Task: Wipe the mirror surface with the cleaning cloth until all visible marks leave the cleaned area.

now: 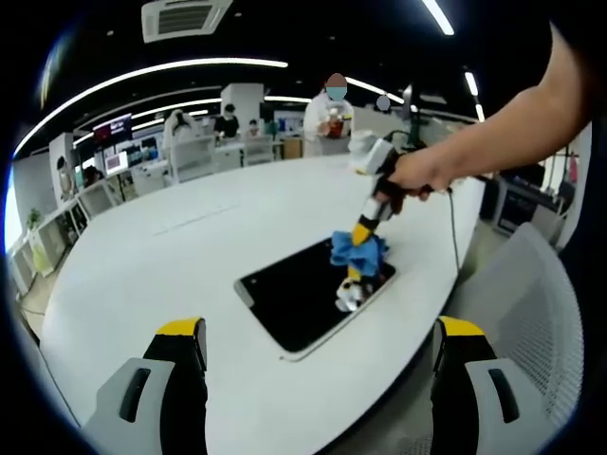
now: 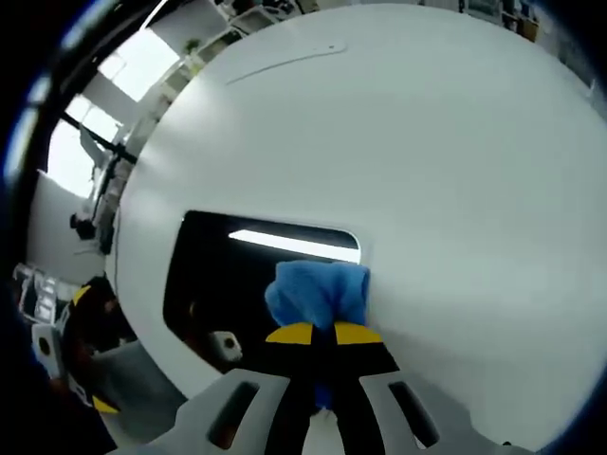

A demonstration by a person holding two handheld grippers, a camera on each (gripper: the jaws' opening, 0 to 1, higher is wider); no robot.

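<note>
In the right gripper view, the right gripper (image 2: 318,334), with yellow-tipped black jaws, is closed tight on a crumpled blue cleaning cloth (image 2: 316,289). The cloth is pressed onto a dark rectangular mirror with rounded corners (image 2: 228,284), close to the mirror's edge where it meets the bare tabletop. A bright strip of ceiling light reflects in the glass just beyond the cloth.

In the left gripper view, the same right gripper (image 1: 364,227) reaches down from a person's hand (image 1: 417,175) and holds the blue cloth (image 1: 357,252) on the far right part of the mirror (image 1: 303,299). The mirror lies flat near the table's near right edge, one corner close to the rim.

The left gripper (image 1: 318,346) hangs above the near edge of the table, apart from the mirror, its two yellow-tipped jaws spread wide with nothing between them.

The large white round table (image 1: 190,246) has broad bare surface to the left of and beyond the mirror. A grey mesh chair back (image 1: 531,303) stands just off the table's right edge. Desks, monitors and people are far behind. No writing can be read.
</note>
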